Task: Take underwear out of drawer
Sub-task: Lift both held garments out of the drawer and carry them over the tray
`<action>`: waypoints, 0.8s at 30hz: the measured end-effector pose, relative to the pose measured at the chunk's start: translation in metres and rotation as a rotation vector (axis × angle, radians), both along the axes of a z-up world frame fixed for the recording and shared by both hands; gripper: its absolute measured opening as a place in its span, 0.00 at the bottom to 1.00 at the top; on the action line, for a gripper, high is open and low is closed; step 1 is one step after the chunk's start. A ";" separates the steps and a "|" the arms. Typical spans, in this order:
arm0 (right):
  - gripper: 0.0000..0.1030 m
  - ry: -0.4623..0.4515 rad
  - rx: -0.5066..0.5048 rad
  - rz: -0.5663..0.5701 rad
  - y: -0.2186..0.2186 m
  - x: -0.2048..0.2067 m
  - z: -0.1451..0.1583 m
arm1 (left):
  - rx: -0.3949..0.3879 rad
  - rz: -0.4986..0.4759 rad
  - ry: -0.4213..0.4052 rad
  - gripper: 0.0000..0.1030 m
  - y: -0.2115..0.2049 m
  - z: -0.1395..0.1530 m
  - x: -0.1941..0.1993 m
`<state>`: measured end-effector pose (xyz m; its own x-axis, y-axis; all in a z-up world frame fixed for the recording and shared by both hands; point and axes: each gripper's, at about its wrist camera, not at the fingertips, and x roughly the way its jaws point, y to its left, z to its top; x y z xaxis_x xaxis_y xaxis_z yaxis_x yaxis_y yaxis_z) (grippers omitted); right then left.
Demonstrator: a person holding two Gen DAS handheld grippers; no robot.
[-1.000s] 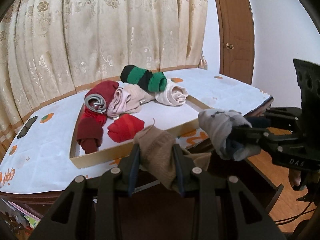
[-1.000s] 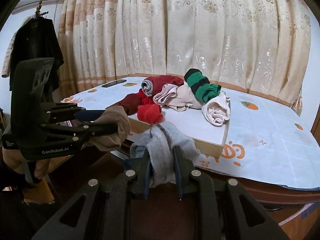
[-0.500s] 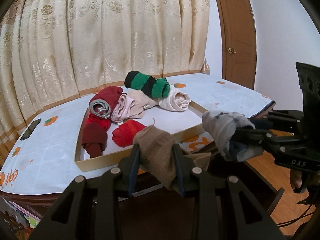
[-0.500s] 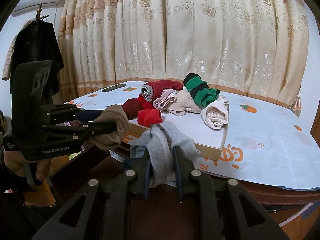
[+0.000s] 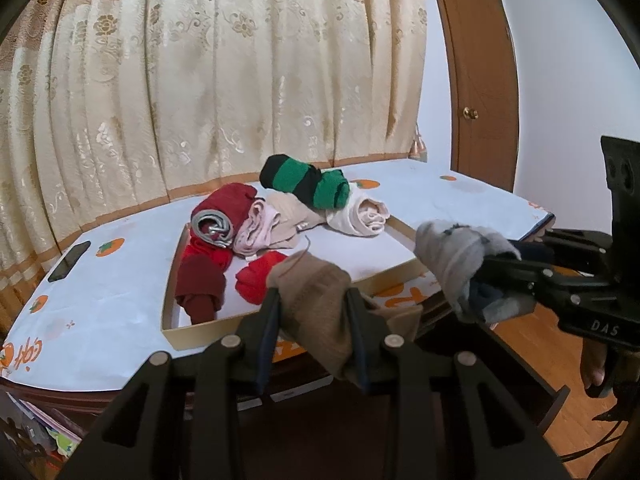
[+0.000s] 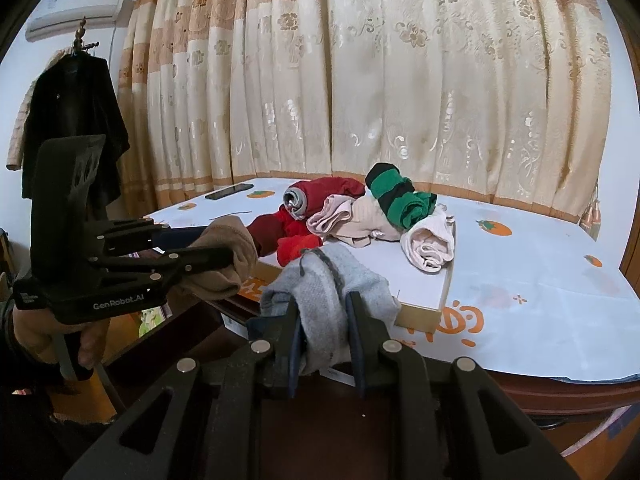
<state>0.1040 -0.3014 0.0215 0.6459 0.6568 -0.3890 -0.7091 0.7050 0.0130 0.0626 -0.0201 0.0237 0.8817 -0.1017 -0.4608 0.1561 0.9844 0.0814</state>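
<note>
My left gripper [image 5: 313, 295] is shut on a rolled tan underwear [image 5: 320, 320], held just in front of the table's near edge. My right gripper [image 6: 323, 300] is shut on a rolled grey underwear [image 6: 320, 276] at about the same height. Each wrist view shows the other gripper from the side: the right gripper [image 5: 494, 268] with the grey roll [image 5: 448, 256], the left gripper [image 6: 224, 250] with the tan roll [image 6: 234, 240]. A dark wooden drawer [image 5: 552, 404] stands open below them. A hand [image 6: 36, 332] holds the left gripper's handle.
A shallow cardboard tray [image 5: 208, 326] on the white tablecloth holds several rolled garments: green-black [image 5: 308, 180], maroon [image 5: 200, 284], red [image 5: 256, 280], pink and cream. A phone [image 5: 70, 260] lies at the table's left. Curtains hang behind, a door [image 5: 476, 80] stands right, a black coat [image 6: 68, 120] left.
Both grippers keep the same grip on their rolls. The table and tray sit slightly lower in both views; nothing on the table has moved.
</note>
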 end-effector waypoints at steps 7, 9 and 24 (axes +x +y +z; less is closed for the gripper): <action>0.22 -0.008 0.022 0.002 -0.001 -0.002 0.001 | -0.013 0.012 -0.019 0.30 0.003 0.003 -0.002; 0.22 -0.012 0.030 0.004 -0.001 -0.003 0.002 | -0.013 0.016 -0.027 0.30 0.003 0.004 -0.003; 0.22 -0.046 0.065 0.002 -0.005 -0.009 0.008 | -0.029 0.054 -0.089 0.30 0.011 0.010 -0.011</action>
